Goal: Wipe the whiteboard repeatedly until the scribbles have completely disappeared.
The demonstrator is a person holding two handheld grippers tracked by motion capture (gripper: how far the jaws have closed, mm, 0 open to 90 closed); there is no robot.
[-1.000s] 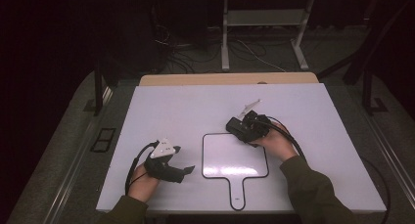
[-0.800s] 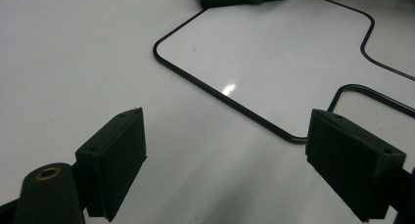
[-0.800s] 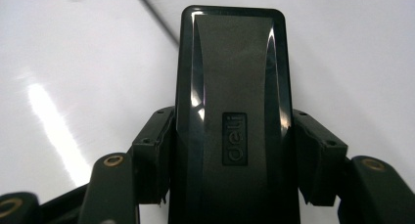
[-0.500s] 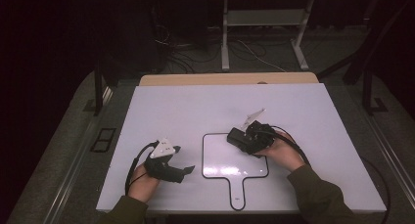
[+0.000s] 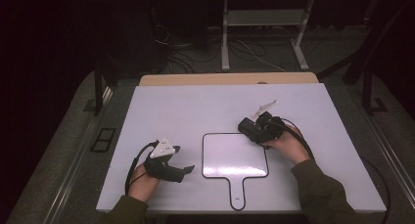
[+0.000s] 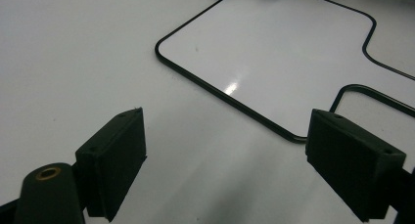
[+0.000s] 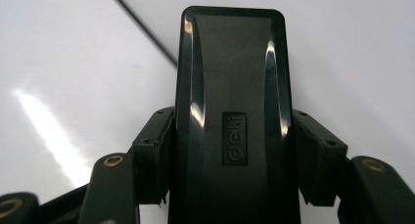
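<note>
Right claw (image 5: pixel 246 127): pinches a black eraser (image 7: pixel 232 111) by its long sides, one pad on each flank; the eraser's rounded end juts out ahead of the jaws.
Eraser position: at the upper right corner of the small whiteboard (image 5: pixel 235 155), over its black border line; whether it touches the board cannot be told.
Left claw (image 5: pixel 188 170): spread wide with nothing between the pads, low over the surface (image 5: pixel 195 111), just beside the whiteboard's left edge.
Whiteboard: paddle-shaped, thin black rim, handle pointing toward the person; it lies flat near the front middle of the surface.
Whiteboard edges: the left gripper view shows the rounded corner and the curve into the handle, lying ahead of the jaws.
Open room: the far half of the surface and its left and right flanks lie bare.
Surface edges: the front edge runs close under both forearms; a tan strip (image 5: pixel 230 79) borders the far edge.
</note>
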